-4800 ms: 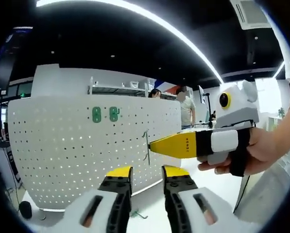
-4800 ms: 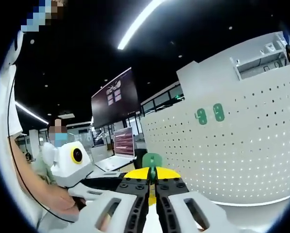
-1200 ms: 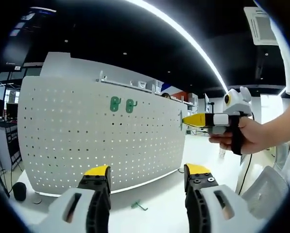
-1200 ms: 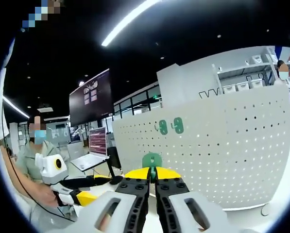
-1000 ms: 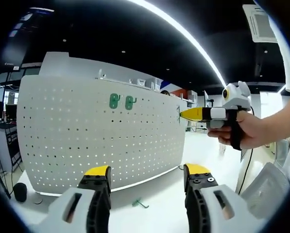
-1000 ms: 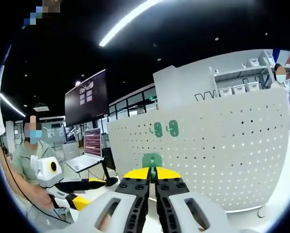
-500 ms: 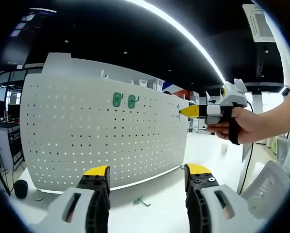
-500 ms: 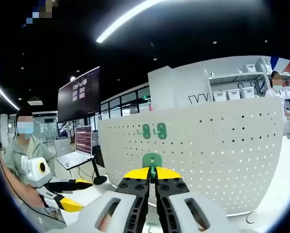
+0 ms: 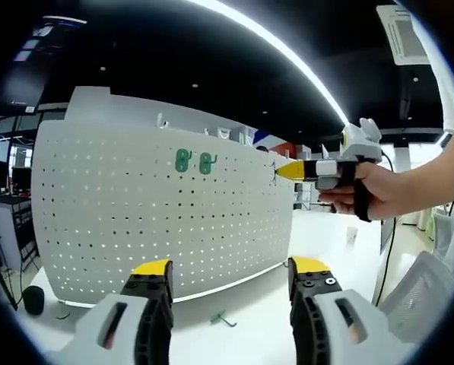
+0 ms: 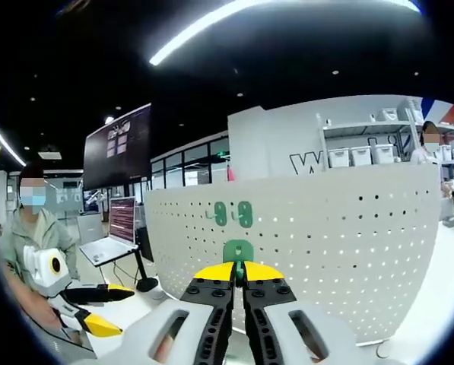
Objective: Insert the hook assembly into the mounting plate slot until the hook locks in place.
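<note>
Pegboard point(image 9: 158, 220), white and upright, stands on a white table point(image 9: 249, 334); it is the mounting plate here. Two green hooks point(image 9: 194, 161) already hang side by side near its upper middle, also seen in the right gripper view point(image 10: 233, 214).

Right gripper point(image 10: 239, 275) is clenched on a green hook point(image 10: 238, 252), whose tab stands up just above the closed yellow tips. From the left gripper view that same gripper point(image 9: 281, 172) sits near the board's upper right edge, a hand point(image 9: 379, 190) around its handle; whether the hook touches the board cannot be told.

Left gripper point(image 9: 230, 270) hangs low in front of the board, jaws wide apart and grasping nothing. A spare hook point(image 9: 224, 320) lies on the table between them, near the board's foot.

Judgement: the hook is being lined up, not yet seated. Risks from here: the prongs could miss the holes and skid on the plain face, since the tab hides them from the right gripper view. A tilted entry might catch one prong only and leave the hook loose, not locked. Pushing hard high up could tip or slide the freestanding board, as the left gripper is not bracing it.
</note>
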### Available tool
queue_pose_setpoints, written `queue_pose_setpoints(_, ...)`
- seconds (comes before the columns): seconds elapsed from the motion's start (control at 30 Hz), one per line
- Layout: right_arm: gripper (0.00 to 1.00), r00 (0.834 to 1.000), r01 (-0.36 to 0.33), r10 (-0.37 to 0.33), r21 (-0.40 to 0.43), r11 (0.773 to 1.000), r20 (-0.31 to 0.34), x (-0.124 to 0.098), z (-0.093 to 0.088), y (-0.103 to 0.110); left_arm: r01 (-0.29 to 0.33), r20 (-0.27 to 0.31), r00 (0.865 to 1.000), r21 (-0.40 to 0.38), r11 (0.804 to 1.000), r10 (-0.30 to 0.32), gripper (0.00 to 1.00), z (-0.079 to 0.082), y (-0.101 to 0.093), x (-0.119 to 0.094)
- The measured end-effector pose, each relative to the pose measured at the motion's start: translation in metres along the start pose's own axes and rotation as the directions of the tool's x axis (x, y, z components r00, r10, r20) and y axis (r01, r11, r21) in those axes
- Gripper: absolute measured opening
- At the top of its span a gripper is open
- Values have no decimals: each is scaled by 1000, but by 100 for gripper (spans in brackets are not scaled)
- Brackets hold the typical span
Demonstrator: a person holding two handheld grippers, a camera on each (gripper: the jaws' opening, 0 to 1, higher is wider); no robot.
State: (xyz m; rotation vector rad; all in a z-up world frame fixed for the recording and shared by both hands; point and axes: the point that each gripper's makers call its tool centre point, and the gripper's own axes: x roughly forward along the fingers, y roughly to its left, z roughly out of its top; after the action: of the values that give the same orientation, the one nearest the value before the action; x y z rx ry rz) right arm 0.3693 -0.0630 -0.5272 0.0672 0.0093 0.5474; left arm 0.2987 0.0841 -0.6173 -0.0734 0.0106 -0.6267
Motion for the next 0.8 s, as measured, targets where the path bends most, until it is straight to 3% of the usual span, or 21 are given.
queue_pose_setpoints(0.5, 1, 996, 92, -90, -67, 994, 23, 22, 13, -10, 5, -6, 1000, 13, 1000, -5, 62, -5, 1, 0)
queue_pose_setpoints(0.57, 1, 989, 148, -145, -113, 982, 36, 32, 20, -19, 4, -2, 1000, 9, 1000, -4, 62, -4, 1, 0)
queue_pose_setpoints(0.67, 1, 984, 177, -173, -129, 976, 43, 37, 21, -24, 3, -1, 1000, 12, 1000, -3, 62, -4, 2, 0)
queue_pose_setpoints(0.7, 1, 976, 214, -206, -162, 963, 67, 38, 25, -31, 5, 1, 1000, 13, 1000, -5, 62, -5, 1, 0)
queue_pose_setpoints(0.8, 1, 974, 223, -215, -158, 962, 69, 44, 25, -32, 3, -7, 1000, 28, 1000, -3, 62, -8, 3, 0)
